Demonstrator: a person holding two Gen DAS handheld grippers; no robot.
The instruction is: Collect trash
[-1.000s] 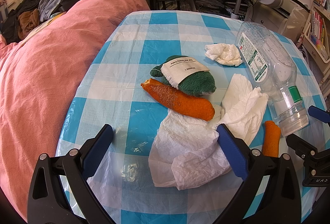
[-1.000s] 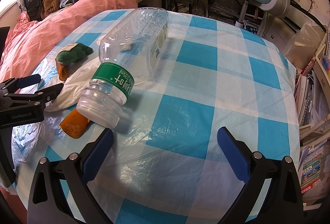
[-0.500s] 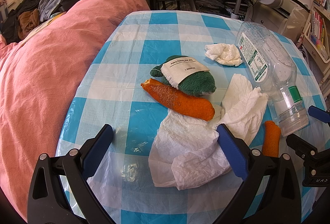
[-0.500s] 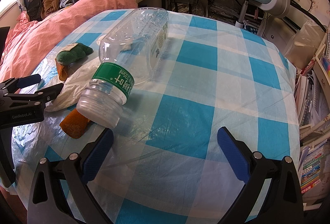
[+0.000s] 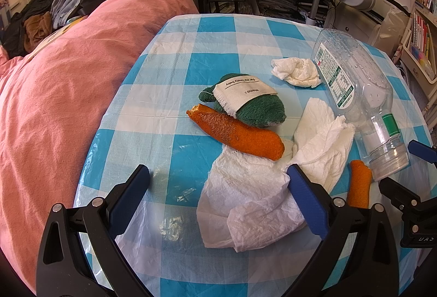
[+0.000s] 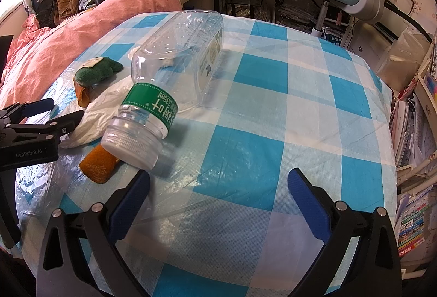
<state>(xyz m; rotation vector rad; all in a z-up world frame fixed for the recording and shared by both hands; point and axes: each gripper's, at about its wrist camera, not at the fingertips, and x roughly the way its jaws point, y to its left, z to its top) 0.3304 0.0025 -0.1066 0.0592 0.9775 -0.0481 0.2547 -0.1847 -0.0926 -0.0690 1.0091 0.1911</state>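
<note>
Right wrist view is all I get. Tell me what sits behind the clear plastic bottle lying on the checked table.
Observer: Behind the clear plastic bottle lies a crumpled white tissue wad, right beside its labelled side.
Operator: Now tell me what lies beside the green knitted cloth.
Observer: A long orange peel strip lies along it, its near end at the edge of the large white crumpled paper sheet.
Operator: Report the left tool.
Observer: It is open and holds nothing, and its right finger is over that sheet.
</note>
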